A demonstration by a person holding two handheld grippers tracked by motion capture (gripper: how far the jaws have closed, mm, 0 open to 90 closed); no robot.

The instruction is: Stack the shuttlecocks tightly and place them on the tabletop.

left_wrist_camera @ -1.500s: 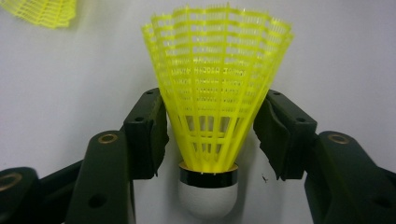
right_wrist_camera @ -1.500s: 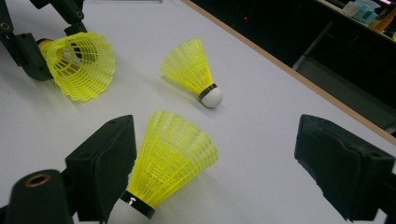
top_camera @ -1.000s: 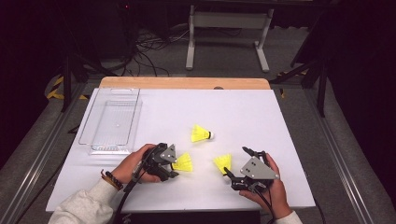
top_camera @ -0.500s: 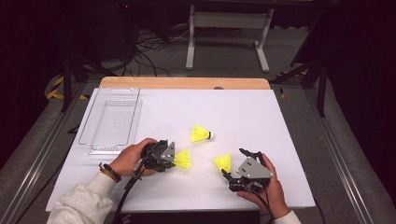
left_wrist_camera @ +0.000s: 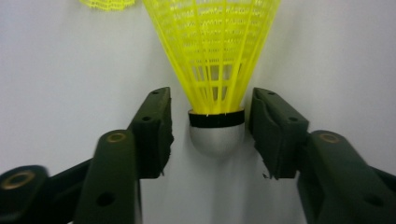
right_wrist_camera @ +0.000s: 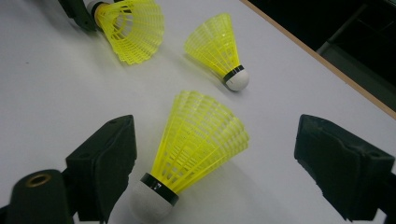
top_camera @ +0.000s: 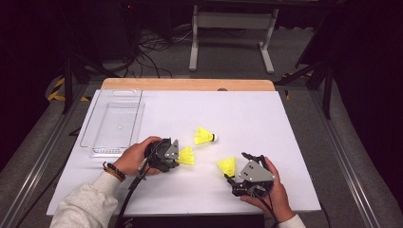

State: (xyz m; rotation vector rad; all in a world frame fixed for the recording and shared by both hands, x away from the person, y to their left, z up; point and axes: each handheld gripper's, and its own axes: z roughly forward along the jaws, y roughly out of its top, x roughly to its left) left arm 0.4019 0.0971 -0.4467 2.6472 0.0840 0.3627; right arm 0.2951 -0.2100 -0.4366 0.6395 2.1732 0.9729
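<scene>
Three yellow shuttlecocks with white corks lie on the white table (top_camera: 266, 118). One shuttlecock (left_wrist_camera: 215, 56) (top_camera: 186, 156) points its cork between the jaws of my left gripper (left_wrist_camera: 211, 126) (top_camera: 177, 156). There is a gap on each side of the cork, and these jaws have just been opening. My right gripper (right_wrist_camera: 218, 154) (top_camera: 236, 167) stands wide open around a second shuttlecock (right_wrist_camera: 196, 140) (top_camera: 227, 165), which lies on its side without touching either jaw. The third shuttlecock (top_camera: 204, 136) (right_wrist_camera: 217, 49) lies free beyond both.
A clear plastic tray (top_camera: 114, 121) sits at the table's left, beyond the left hand. A wooden strip (top_camera: 190, 84) runs along the far edge. Bare white surface stretches across the right and far parts of the table. Cables and a metal stand are on the floor behind.
The left gripper and its shuttlecock have shifted slightly away from the person. The right gripper has stayed put.
</scene>
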